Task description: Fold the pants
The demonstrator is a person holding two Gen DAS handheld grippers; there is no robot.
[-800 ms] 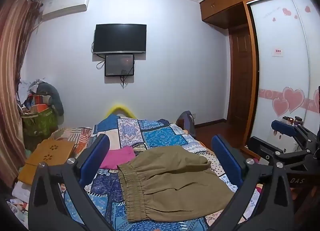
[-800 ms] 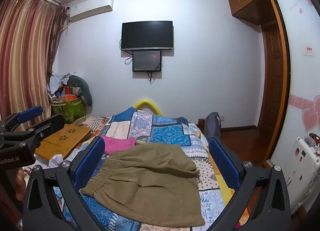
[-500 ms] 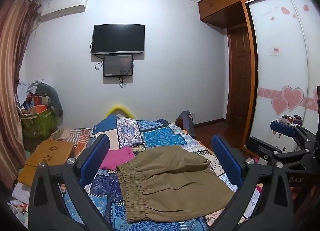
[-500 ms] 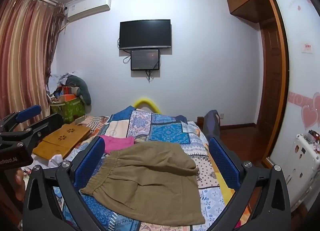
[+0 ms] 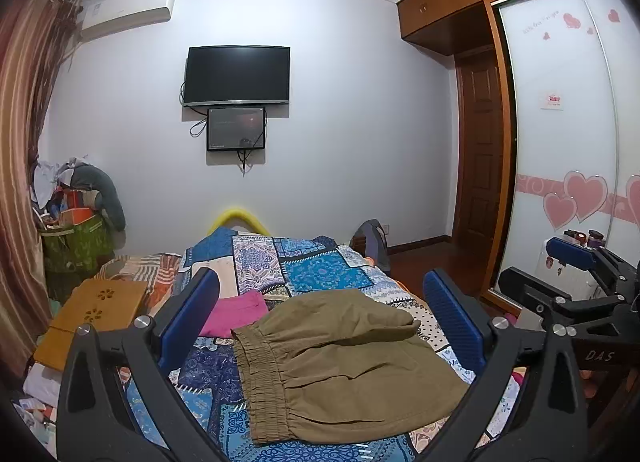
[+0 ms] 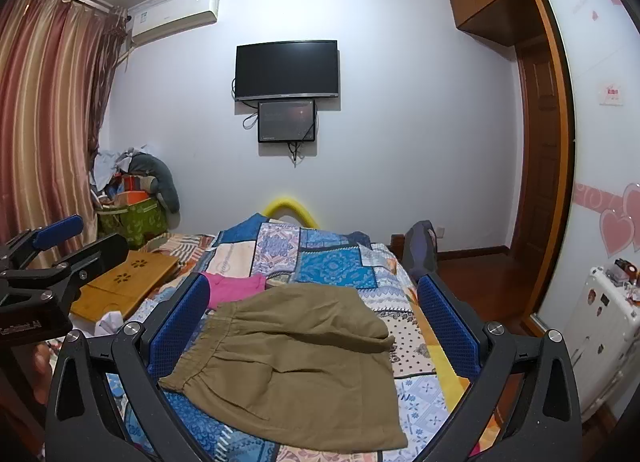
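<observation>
Olive-brown pants (image 5: 344, 366) lie folded on the patchwork bedspread (image 5: 320, 270), elastic waistband to the left; they also show in the right wrist view (image 6: 296, 362). My left gripper (image 5: 320, 306) is open and empty, held above and in front of the pants. My right gripper (image 6: 312, 302) is open and empty, also above the pants. The right gripper shows at the right edge of the left wrist view (image 5: 576, 294), and the left gripper at the left edge of the right wrist view (image 6: 48, 266).
A pink garment (image 5: 236, 312) lies on the bed beyond the waistband. A wooden lap tray (image 6: 124, 290) sits on the bed's left side. A laundry pile (image 6: 132, 202) stands in the far left corner. A wardrobe (image 5: 568, 142) lines the right wall.
Both grippers have tilted up slightly, so the room sits a little lower in both views. The pants have not moved.
</observation>
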